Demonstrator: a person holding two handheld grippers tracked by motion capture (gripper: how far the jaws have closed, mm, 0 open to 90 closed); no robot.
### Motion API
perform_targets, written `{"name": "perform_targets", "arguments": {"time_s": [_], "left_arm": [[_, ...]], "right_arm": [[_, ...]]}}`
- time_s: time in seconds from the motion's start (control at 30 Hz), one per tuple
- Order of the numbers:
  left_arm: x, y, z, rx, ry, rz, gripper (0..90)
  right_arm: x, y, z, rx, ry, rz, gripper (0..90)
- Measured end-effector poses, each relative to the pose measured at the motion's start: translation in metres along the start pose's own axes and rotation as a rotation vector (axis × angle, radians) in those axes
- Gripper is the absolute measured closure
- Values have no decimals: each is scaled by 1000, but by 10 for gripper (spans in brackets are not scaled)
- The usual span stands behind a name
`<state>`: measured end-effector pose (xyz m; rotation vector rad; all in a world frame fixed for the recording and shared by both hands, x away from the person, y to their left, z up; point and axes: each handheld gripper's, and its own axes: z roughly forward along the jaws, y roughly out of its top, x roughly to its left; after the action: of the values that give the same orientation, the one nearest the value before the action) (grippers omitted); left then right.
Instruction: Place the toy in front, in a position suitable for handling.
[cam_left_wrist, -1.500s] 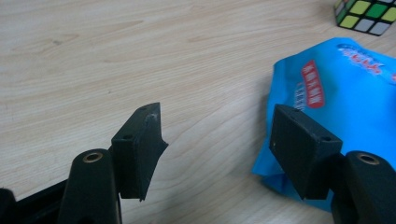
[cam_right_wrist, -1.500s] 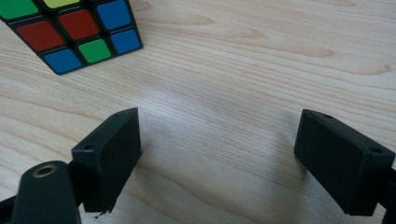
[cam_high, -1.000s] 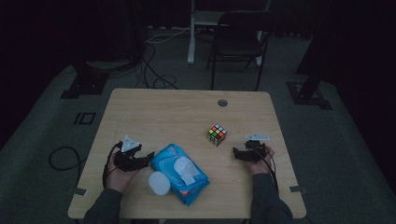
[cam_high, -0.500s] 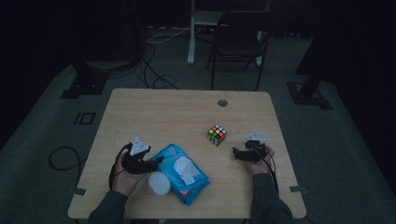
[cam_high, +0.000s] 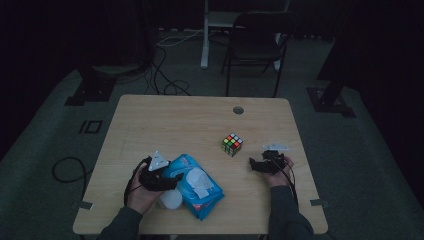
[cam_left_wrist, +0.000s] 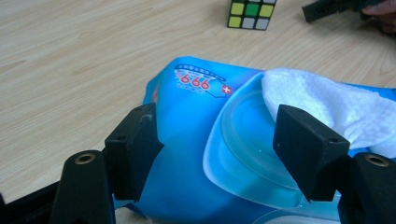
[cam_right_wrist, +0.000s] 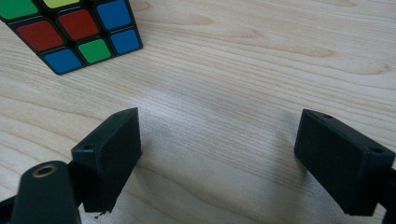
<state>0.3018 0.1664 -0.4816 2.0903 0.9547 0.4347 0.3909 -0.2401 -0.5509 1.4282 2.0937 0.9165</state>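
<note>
The left gripper (cam_left_wrist: 219, 154) hangs wide open over the wipes pack (cam_left_wrist: 196, 154), nothing gripped yet, sheet (cam_left_wrist: 327, 102) not pulled

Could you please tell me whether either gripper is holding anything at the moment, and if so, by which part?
Nothing is held. The left gripper is open around the wipes pack; the right gripper is open over bare table.

The room is dim, its walls lost in dark. A wooden table (cam_high: 165, 120) stands on grey-green carpet (cam_high: 45, 135). Behind it are a black chair (cam_high: 257, 45), a white post (cam_high: 205, 35) and floor cables (cam_high: 165, 75).
</note>
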Motion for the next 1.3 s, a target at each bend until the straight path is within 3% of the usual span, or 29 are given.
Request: {"name": "perform_targets", "arguments": {"time_s": [0.1,0.27,0.7,0.93,1.3], "left_arm": [[-1,-1,2,6,5,2,331],[-3,-1,4,30,50,23,358],[9,0,12,71,73,27,360],[28,2,10,92,121,25,360],[67,19,16,158,226,74,362]], "right_arm": [[0,0,0,0,0,0,145],[0,0,0,0,0,0,145],[0,0,0,0,0,0,145],[0,0,0,0,0,0,145],[0,0,0,0,0,0,145]]}}
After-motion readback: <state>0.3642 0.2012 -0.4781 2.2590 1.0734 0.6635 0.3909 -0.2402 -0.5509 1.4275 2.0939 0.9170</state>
